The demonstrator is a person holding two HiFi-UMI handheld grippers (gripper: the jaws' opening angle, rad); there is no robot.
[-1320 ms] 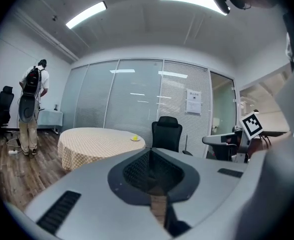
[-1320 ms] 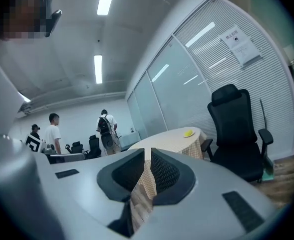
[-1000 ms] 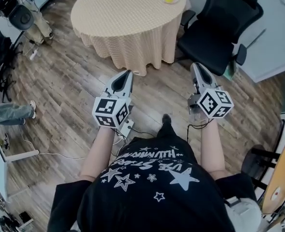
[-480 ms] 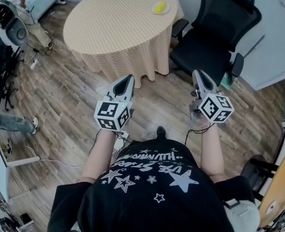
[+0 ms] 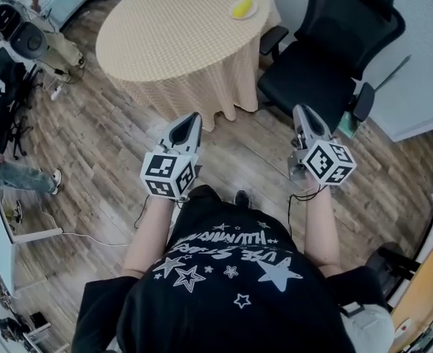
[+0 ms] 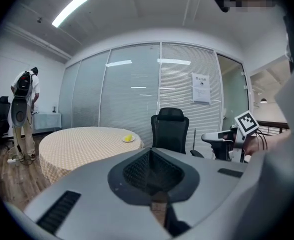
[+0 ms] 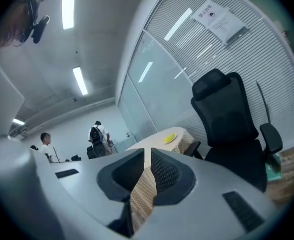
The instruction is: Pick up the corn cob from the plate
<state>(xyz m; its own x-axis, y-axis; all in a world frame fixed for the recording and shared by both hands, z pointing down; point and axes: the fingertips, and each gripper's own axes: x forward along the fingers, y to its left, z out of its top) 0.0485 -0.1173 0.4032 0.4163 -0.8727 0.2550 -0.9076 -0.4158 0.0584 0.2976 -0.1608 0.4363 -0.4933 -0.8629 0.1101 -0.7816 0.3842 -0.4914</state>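
The yellow corn cob (image 5: 242,8) lies on a small white plate (image 5: 251,12) at the far right edge of a round table with a checked cloth (image 5: 179,39). Both grippers hang over the wooden floor, well short of the table and pointing toward it. My left gripper (image 5: 194,116) is shut with nothing in it, and my right gripper (image 5: 301,109) is shut and empty too. In the left gripper view the corn cob (image 6: 128,138) shows small beyond the closed left gripper (image 6: 151,151). The right gripper view has the corn cob (image 7: 169,138) above the right gripper (image 7: 147,152).
A black office chair (image 5: 334,50) stands just right of the table, close ahead of my right gripper. A person with equipment (image 5: 25,28) stands at the far left, cables (image 5: 76,234) run over the floor, and a glass partition (image 6: 132,89) lies behind the table.
The person carrying the grippers has stepped toward the table. The table and corn cob sit lower and further left in the head view. Both grippers stayed shut.
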